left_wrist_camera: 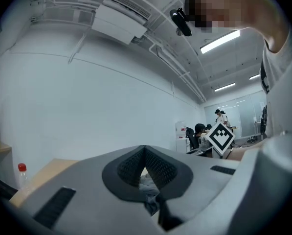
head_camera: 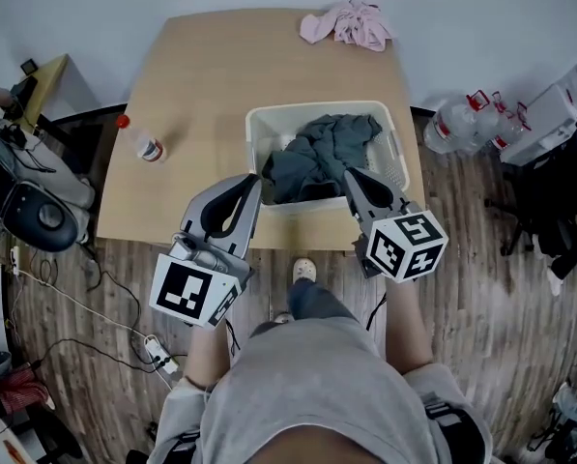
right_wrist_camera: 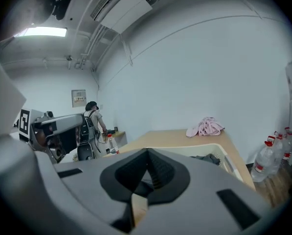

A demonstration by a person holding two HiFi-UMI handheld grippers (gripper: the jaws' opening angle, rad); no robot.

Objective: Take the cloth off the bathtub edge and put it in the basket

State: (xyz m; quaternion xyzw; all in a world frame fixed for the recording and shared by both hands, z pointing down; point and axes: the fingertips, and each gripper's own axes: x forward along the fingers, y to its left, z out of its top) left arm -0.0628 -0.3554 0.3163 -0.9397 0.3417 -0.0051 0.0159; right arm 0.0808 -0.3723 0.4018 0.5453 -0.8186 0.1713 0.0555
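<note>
A white basket stands at the near right of the wooden table, with a dark grey cloth bunched inside it. At the table's far edge lies a pink cloth. My left gripper hovers by the basket's near left corner, shut with nothing in it. By the near right rim my right gripper is likewise shut and empty. The right gripper view looks over its closed jaws at the basket, the grey cloth and the pink cloth.
A clear bottle with a red cap stands near the table's left edge. Large water jugs and boxes sit on the floor at the right. A black chair, cables and a power strip lie at the left.
</note>
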